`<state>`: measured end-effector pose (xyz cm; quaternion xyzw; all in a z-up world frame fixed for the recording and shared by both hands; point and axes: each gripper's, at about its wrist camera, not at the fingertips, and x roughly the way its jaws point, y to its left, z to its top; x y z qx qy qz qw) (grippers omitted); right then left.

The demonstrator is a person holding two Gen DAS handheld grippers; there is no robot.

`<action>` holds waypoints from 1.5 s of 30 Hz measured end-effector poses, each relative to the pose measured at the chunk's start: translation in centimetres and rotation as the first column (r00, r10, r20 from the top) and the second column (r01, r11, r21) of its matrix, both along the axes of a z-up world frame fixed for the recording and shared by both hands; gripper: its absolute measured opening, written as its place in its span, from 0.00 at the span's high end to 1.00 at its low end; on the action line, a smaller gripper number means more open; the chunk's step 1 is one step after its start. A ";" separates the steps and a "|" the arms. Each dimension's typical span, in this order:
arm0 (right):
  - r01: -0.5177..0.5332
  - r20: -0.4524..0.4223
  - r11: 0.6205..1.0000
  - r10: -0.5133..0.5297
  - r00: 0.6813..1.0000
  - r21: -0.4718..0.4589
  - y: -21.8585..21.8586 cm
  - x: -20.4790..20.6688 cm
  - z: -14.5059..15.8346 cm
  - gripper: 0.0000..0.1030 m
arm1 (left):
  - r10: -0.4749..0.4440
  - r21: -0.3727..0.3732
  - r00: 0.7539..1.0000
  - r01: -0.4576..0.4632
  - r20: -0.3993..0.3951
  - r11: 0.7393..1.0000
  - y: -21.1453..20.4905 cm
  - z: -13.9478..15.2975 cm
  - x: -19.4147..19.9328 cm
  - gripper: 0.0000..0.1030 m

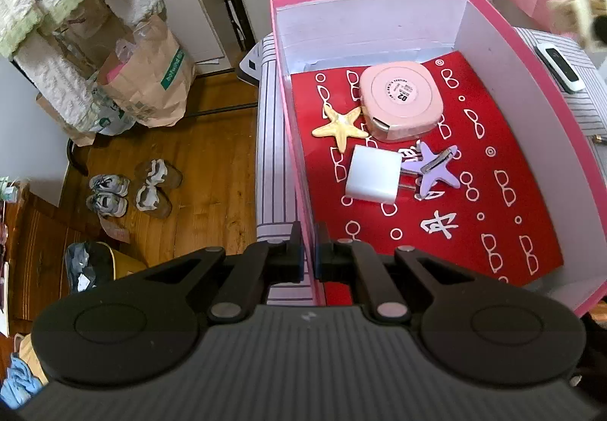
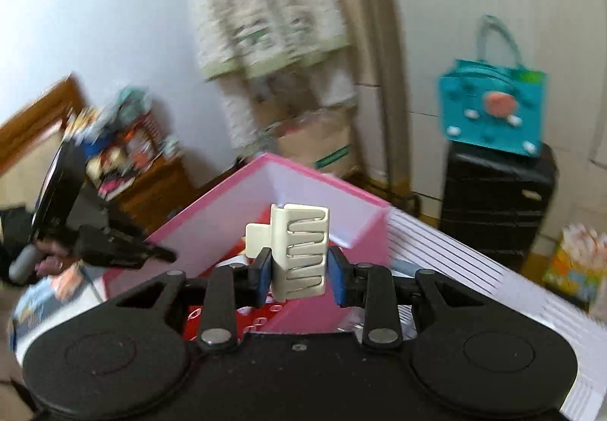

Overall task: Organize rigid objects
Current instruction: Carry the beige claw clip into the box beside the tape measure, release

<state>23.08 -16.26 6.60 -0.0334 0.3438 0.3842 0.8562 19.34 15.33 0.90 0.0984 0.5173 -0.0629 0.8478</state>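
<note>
A pink box [image 1: 538, 52] with a red patterned lining holds a pink square case [image 1: 400, 98], a yellow starfish clip [image 1: 341, 125], a white charger block [image 1: 373, 176] and a purple starfish clip [image 1: 436, 168]. My left gripper [image 1: 308, 254] is shut on the box's near left wall. My right gripper [image 2: 299, 271] is shut on a cream claw hair clip [image 2: 299, 250] and holds it in the air above the box's corner [image 2: 273, 170]. The clip and right gripper show blurred at the top right of the left wrist view [image 1: 580, 11].
The box stands on a striped cloth surface [image 1: 271, 140]. A white remote-like device [image 1: 559, 68] lies right of the box. On the wooden floor at the left are shoes [image 1: 132, 189] and paper bags [image 1: 148, 79]. A teal bag [image 2: 493, 109] sits on a black case [image 2: 497, 201].
</note>
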 end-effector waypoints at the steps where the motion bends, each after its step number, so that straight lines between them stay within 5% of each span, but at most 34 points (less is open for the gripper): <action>1: -0.027 0.002 0.999 0.027 1.000 -0.032 1.3 0.1 -0.3 0.65 | -0.002 -0.001 1.000 0.002 -0.001 1.000 0.0 0.0 0.0 0.96; 8: -0.127 -0.015 0.941 0.128 0.992 -0.314 8.2 2.9 -3.1 0.65 | -0.021 -0.009 1.000 0.021 0.007 1.000 0.2 0.0 -0.2 0.96; 17: -0.209 -0.053 0.738 0.229 0.972 -0.642 13.1 3.6 -5.7 0.65 | -0.038 -0.018 0.999 0.038 0.014 0.999 0.4 0.1 -0.2 0.95; 21: -0.215 -0.079 0.677 0.227 0.971 -0.704 14.7 4.1 -6.8 0.65 | -0.039 -0.026 0.999 0.039 0.022 0.999 0.6 0.2 -0.4 0.95; 32: -0.195 -0.143 0.739 0.134 0.981 -0.644 15.5 6.7 -7.3 0.65 | -0.047 -0.043 0.998 0.048 0.030 0.998 0.8 0.2 -0.4 0.95; 35: -0.170 -0.114 0.760 0.127 0.985 -0.627 15.2 7.1 -7.1 0.55 | -0.050 -0.046 0.998 0.052 0.032 0.998 0.9 0.1 -0.5 0.95; 39: -0.113 -0.070 0.839 0.089 0.994 -0.532 12.5 6.4 -4.6 0.52 | -0.055 -0.048 0.998 0.057 0.033 0.997 0.9 0.0 -0.5 0.94; 45: -0.007 -0.007 0.962 0.006 1.000 -0.272 6.0 3.2 -1.6 0.48 | -0.059 -0.051 0.997 0.062 0.041 0.997 1.0 0.0 -0.6 0.94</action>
